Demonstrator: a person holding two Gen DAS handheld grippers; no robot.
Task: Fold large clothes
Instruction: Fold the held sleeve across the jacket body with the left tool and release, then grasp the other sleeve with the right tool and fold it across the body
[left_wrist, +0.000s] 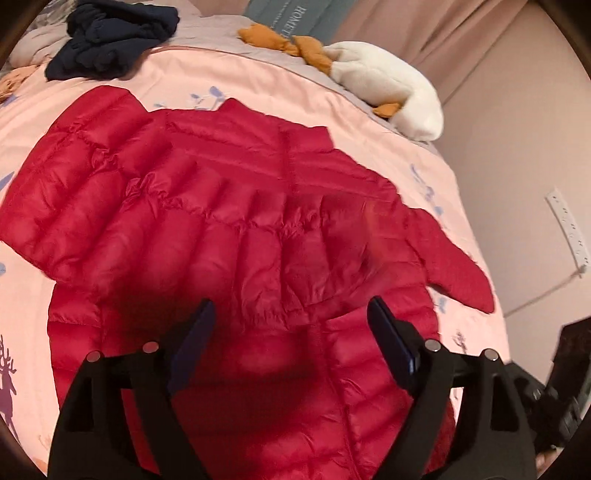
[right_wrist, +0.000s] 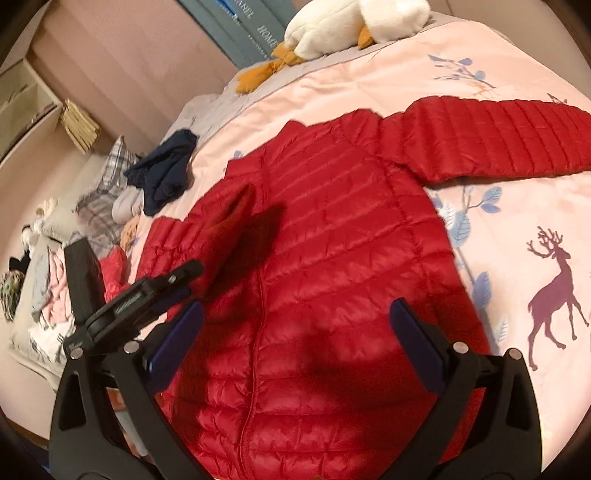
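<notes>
Lying flat on the pink bedspread, the red puffer jacket loses its hem below both frames; left gripper and right gripper hover agape, empty.

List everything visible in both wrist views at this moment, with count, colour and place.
Puffer jacket: one, red, spread flat on the bed, one sleeve folded across the body, the other stretched out.
Quilt: one, pink with deer and leaf print, under the jacket.
Dark garment: one, navy, bunched at the far side of the bed.
Plush toy: one, white with orange feet, at the bed's far edge.
Left gripper: black, open, above the jacket.
Right gripper: black, open, above the jacket.
</notes>
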